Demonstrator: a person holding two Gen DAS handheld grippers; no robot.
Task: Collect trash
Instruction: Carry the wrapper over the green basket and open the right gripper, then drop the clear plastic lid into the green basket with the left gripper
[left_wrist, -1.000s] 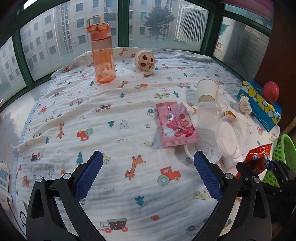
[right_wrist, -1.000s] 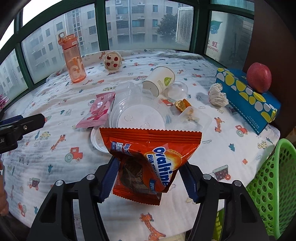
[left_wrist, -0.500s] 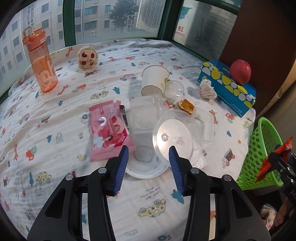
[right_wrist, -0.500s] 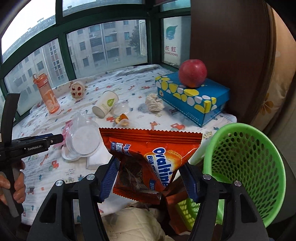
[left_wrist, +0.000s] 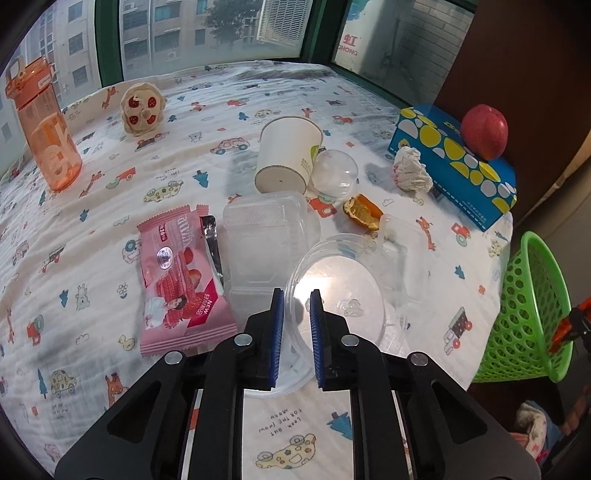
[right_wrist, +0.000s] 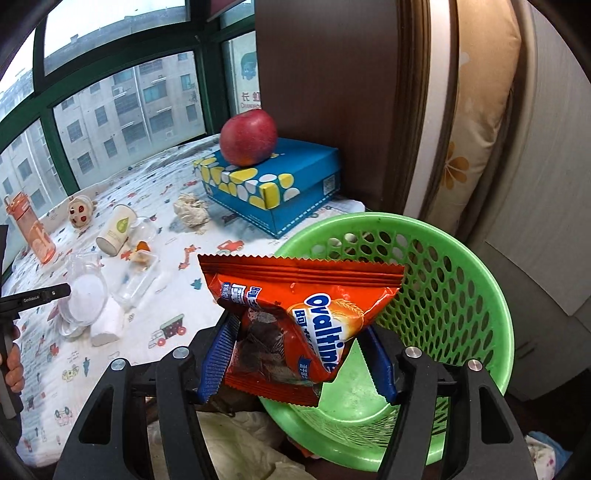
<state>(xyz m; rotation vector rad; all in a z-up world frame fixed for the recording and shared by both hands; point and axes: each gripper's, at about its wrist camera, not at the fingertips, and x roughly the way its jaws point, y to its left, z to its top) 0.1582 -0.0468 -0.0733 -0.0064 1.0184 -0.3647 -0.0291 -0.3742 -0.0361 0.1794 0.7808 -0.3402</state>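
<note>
The right gripper (right_wrist: 301, 354) pinches the orange Ovaltine wrapper (right_wrist: 301, 317) over the green basket (right_wrist: 461, 280), poised to drop it; the left gripper (left_wrist: 296, 334) clamps the clear plastic lid's (left_wrist: 340, 295) rim on the bed.

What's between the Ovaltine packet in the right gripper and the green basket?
Nothing visible. The right gripper holds the Ovaltine packet directly in front of the open green basket; no object lies between them, and the visible part of the basket floor is bare.
</note>
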